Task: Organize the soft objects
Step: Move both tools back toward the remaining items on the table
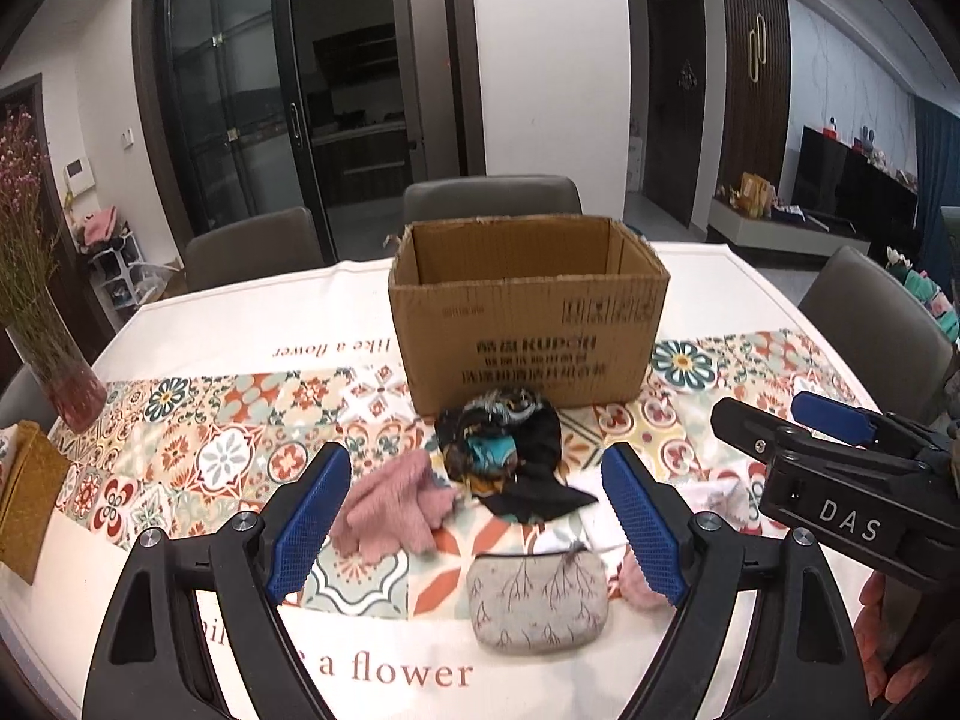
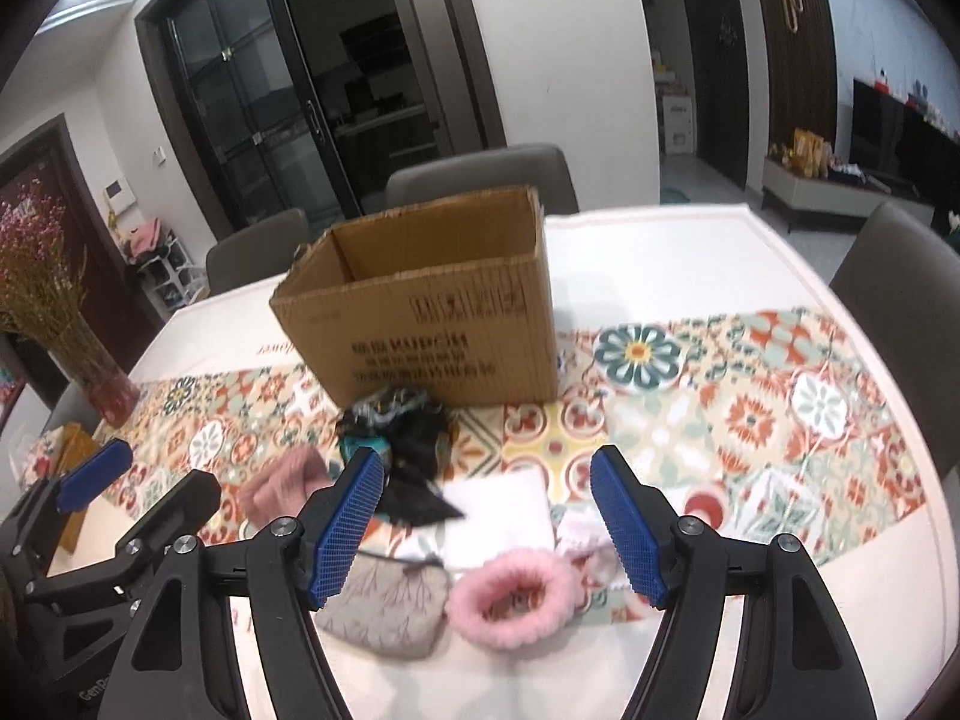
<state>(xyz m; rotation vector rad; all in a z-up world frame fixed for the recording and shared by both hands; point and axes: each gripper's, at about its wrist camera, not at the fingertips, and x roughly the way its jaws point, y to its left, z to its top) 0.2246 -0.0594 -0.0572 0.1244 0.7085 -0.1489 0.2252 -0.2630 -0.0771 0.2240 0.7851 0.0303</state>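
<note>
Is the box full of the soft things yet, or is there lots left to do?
Nothing looks packed yet. The part of the cardboard box I can see inside is bare. Both the left gripper and the right gripper are open, holding nothing. Still on the table: the pink glove, dark scarf, grey pouch and pink fluffy band.

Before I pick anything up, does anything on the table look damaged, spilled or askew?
Only minor things. The brown cardboard box has a ragged, torn top rim at its left corner and its print reads upside down. The dark patterned scarf lies crumpled against its front. Nothing is spilled. Both the left gripper and right gripper are open and empty.
</note>
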